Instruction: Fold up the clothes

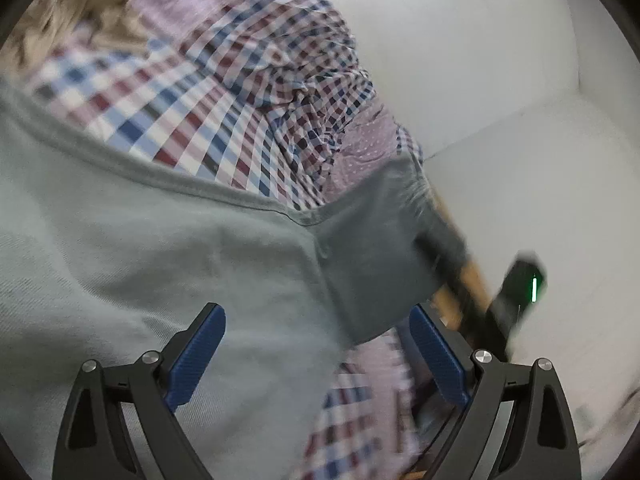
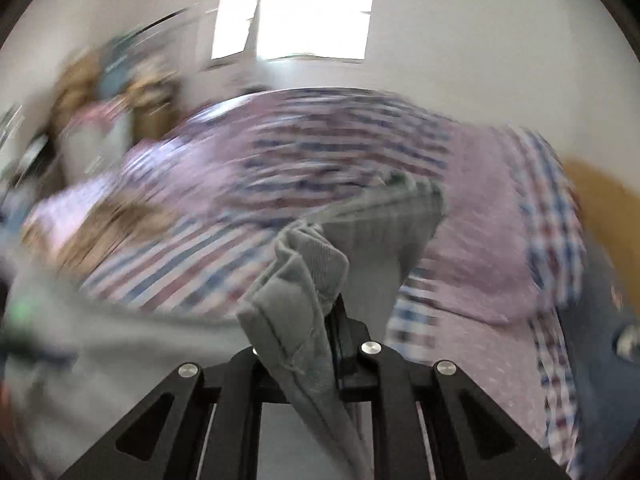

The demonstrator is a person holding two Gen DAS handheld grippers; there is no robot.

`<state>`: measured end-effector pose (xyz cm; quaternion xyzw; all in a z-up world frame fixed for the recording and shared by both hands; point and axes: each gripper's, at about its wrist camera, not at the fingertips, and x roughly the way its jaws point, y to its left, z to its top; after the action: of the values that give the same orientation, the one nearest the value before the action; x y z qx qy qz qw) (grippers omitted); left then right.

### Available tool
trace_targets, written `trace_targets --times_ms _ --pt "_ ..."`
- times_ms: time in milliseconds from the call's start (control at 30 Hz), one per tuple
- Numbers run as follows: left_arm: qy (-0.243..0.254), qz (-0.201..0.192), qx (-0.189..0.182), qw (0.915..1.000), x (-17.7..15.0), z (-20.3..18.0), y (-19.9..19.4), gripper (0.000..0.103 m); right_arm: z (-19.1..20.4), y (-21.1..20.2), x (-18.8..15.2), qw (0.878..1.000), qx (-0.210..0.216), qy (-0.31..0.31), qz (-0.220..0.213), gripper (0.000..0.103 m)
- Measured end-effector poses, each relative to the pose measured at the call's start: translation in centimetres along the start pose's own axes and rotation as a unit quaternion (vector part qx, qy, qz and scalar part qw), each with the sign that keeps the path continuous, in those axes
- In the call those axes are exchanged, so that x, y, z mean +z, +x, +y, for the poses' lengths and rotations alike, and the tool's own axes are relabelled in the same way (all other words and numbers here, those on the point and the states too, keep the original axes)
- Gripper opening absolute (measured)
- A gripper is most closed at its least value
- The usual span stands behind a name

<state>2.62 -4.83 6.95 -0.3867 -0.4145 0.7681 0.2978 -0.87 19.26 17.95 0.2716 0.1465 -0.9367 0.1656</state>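
A pale grey-green garment point(image 1: 160, 264) lies spread over a checked bedspread point(image 1: 224, 112) in the left wrist view, one flap point(image 1: 372, 240) lifted at the right. My left gripper point(image 1: 316, 312) hovers just above the garment, wide open, with nothing between its blue pads point(image 1: 200, 356). The right gripper's dark body with a green light point(image 1: 524, 280) holds up that flap's far corner. In the blurred right wrist view the right gripper point(image 2: 332, 304) is shut on a bunched hem of the grey garment point(image 2: 296, 280). The cloth covers its fingertips.
A white wall point(image 1: 480, 60) borders the bed on the right. A tan patterned cloth point(image 1: 80, 12) lies at the far left of the bedspread point(image 2: 472, 216). A bright window point(image 2: 304, 8) and blurred clutter point(image 2: 120, 88) stand behind the bed, and an orange wooden surface point(image 2: 600, 200) shows at right.
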Motion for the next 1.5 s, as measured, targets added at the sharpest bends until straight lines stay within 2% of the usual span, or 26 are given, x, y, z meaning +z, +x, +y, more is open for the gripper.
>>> trace_targets --times_ms 67,133,233,333,467,567,700,800,900,967,1033,1233,1367,1433,1500 --pt "-0.063 0.052 -0.027 0.9963 0.4 2.3 1.2 0.095 4.3 0.7 -1.8 0.999 0.018 -0.039 0.031 0.011" --pt "-0.101 0.071 -0.040 0.9916 0.2 3.7 1.8 0.095 8.0 2.4 -4.4 0.995 0.020 -0.065 0.074 0.011" --pt "-0.100 0.074 -0.046 0.9912 0.4 3.5 2.1 0.095 11.6 4.3 -7.6 0.989 0.001 -0.099 0.114 0.012" --pt "-0.104 0.074 -0.046 0.9907 0.4 3.4 2.2 0.095 12.8 3.9 -8.7 0.985 -0.050 -0.124 0.106 0.017" --pt "-0.118 0.070 -0.044 0.9895 0.8 3.7 2.4 0.095 13.7 3.0 -9.2 0.979 -0.089 -0.161 0.088 0.040" --pt "-0.121 0.070 -0.039 0.9894 0.8 3.7 2.6 0.095 14.0 1.8 -9.7 0.976 -0.095 -0.181 0.078 0.044" --pt "-0.122 0.072 -0.032 0.9895 0.7 3.7 2.7 0.095 12.2 1.1 -9.8 0.986 -0.047 -0.141 0.080 0.046" --pt "-0.119 0.075 -0.028 0.9896 0.5 3.7 2.7 0.095 11.2 1.2 -10.0 0.988 -0.016 -0.123 0.090 0.053" --pt "-0.115 0.079 -0.024 0.9899 0.5 3.7 2.7 0.095 9.2 1.5 -10.1 0.990 0.044 -0.081 0.104 0.054" --pt "-0.111 0.082 -0.022 0.9902 0.5 3.6 2.7 0.095 7.8 1.8 -9.8 0.989 0.084 -0.052 0.108 0.057" --pt "-0.106 0.084 -0.020 0.9906 0.5 3.6 2.8 0.095 6.6 2.3 -9.6 0.987 0.117 -0.023 0.110 0.065" --pt "-0.098 0.087 -0.011 0.9914 0.3 3.5 2.7 0.095 7.3 2.3 -10.1 0.972 0.190 -0.014 0.140 0.066" --pt "-0.097 0.087 -0.008 0.9914 0.3 3.6 2.7 0.095 8.2 0.4 -9.8 0.972 0.195 -0.032 0.126 0.066" --pt "-0.094 0.088 -0.006 0.9917 0.2 3.4 2.7 0.095 8.1 -0.1 -9.5 0.979 0.177 -0.026 0.102 0.065" --pt "-0.089 0.089 -0.002 0.9920 0.2 3.3 2.8 0.095 8.2 0.2 -9.5 0.983 0.151 -0.030 0.103 0.065"
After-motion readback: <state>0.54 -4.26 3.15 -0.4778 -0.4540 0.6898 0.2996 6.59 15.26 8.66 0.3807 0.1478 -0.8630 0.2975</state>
